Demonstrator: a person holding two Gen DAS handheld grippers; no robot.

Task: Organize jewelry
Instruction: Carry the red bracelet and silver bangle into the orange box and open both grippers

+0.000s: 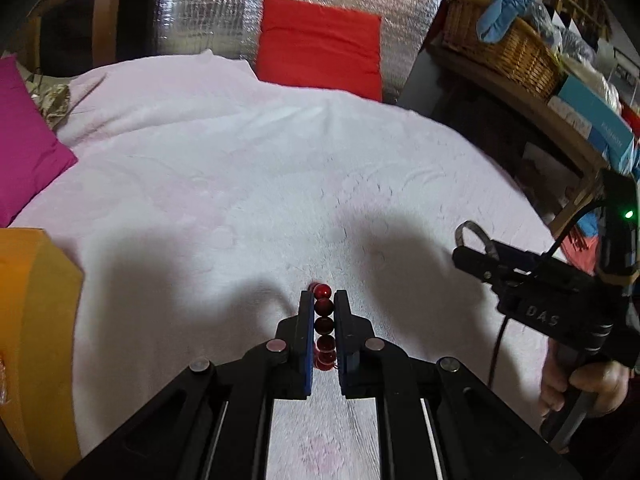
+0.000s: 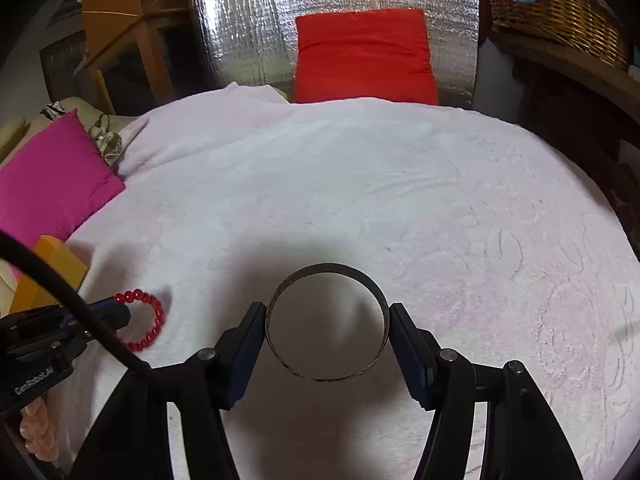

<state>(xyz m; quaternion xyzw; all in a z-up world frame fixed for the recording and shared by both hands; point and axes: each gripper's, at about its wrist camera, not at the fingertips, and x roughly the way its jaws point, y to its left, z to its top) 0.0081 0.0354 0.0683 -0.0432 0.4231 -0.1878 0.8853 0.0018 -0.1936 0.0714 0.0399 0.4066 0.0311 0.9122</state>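
Observation:
A bracelet of dark red beads (image 1: 323,307) runs between the blue pads of my left gripper (image 1: 323,295), which is shut on it just above the pale pink blanket (image 1: 260,168). In the right wrist view the same bracelet (image 2: 157,312) hangs as a loop from the left gripper (image 2: 118,310) at the left edge. A dark metal bangle (image 2: 326,269), open at its near side, sits across my right gripper (image 2: 326,309), whose pads press on its two sides. From the left wrist view, the right gripper (image 1: 476,258) holds the bangle (image 1: 466,229) at the right, with a hand (image 1: 592,384) on its handle.
An orange box (image 1: 36,300) stands at the near left of the bed. A magenta cushion (image 1: 24,140) lies at the left and a red cushion (image 1: 320,44) at the far end. A shelf with a wicker basket (image 1: 516,48) runs along the right.

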